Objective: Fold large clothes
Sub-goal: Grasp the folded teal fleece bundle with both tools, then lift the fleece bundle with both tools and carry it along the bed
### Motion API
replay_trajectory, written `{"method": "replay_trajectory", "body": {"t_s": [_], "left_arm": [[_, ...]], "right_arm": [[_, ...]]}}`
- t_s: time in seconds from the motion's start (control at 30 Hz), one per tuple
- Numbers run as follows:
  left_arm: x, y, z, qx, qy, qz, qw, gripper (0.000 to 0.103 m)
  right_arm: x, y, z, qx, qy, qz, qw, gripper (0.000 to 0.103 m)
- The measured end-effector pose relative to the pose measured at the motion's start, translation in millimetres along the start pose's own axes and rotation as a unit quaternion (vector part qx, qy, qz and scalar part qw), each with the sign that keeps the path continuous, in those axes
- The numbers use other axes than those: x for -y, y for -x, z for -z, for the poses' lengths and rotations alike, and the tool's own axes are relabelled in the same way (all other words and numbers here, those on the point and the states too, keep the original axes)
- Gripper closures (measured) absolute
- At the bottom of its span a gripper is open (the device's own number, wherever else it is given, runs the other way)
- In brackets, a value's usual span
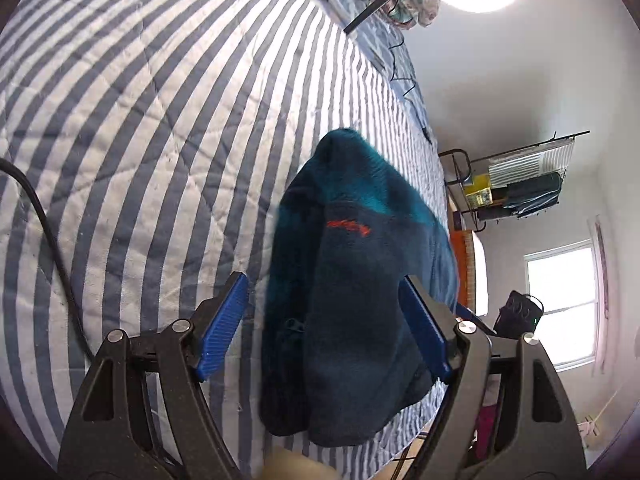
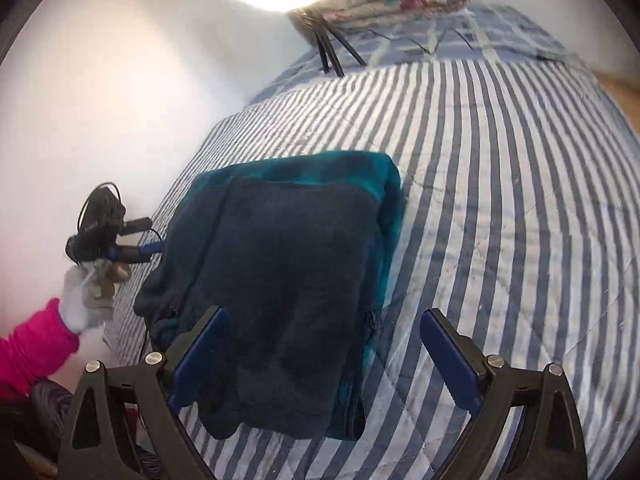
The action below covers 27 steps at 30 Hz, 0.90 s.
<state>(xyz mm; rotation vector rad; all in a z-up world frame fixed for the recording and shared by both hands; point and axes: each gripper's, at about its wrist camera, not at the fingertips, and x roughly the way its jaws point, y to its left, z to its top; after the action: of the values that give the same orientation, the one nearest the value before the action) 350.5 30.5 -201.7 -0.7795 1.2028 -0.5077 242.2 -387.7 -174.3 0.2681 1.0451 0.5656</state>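
Lying folded on the striped quilt, one dark-blue and teal fleece garment sits below and between the spread pads of the right gripper, untouched. Two grippers in all: the left gripper also gapes released, fleece between its pads, contact unclear. A pink sleeve reaches in; both grippers angle downward.
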Motion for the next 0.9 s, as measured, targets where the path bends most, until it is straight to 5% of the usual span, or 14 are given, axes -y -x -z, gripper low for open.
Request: {"method": "replay_trajectory", "body": {"t_s": [0.53, 0.9], "left_arm": [[-15, -49, 12, -0.058, -0.003, 0.060, 0.9965, 0.031], [-14, -61, 7, -0.066, -0.020, 0.063, 0.9956, 0.041]], "right_arm": [[40, -56, -1, -0.052, -0.066, -0.101, 0.991, 0.009], [53, -82, -5, -0.033, -0.115, -0.206, 0.971, 0.030]]}}
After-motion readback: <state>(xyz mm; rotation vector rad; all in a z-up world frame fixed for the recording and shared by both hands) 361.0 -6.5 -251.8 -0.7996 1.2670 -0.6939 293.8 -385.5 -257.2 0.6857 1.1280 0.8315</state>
